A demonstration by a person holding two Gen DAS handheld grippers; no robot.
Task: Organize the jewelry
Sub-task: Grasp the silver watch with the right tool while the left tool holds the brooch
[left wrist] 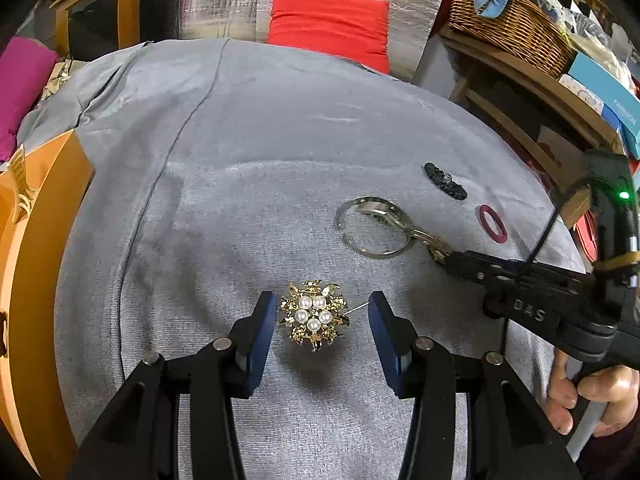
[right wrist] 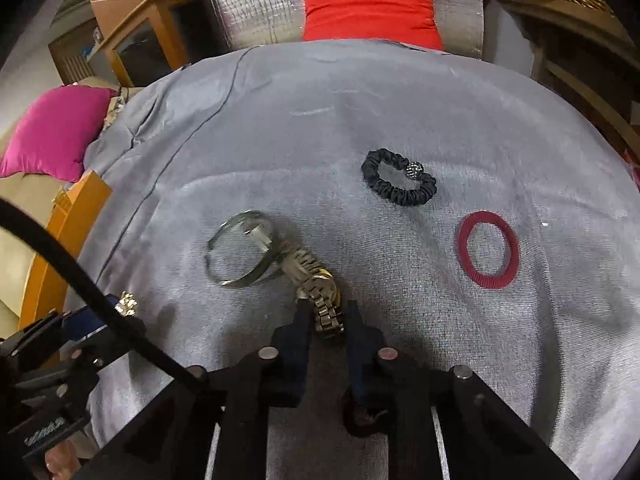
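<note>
A gold brooch [left wrist: 314, 316] set with pearls lies on the grey cloth [left wrist: 260, 152]. It sits between the blue pads of my left gripper [left wrist: 322, 316], which stands open; its pin reaches the right pad. A silver link watch [right wrist: 316, 280] lies partly across a silver bangle [right wrist: 224, 280]. My right gripper [right wrist: 328, 314] is shut on the near end of the watch band. In the left wrist view the right gripper [left wrist: 442, 256] comes in from the right, clamped on the watch [left wrist: 424, 236] next to the bangle [left wrist: 372, 254].
A black scrunchie [right wrist: 398, 184] and a red hair ring [right wrist: 488, 254] lie further back on the right. An orange box [left wrist: 40, 248] stands at the cloth's left edge. A wicker basket [left wrist: 508, 20] sits on shelves at the right. A person's hand [left wrist: 596, 392] holds the right gripper.
</note>
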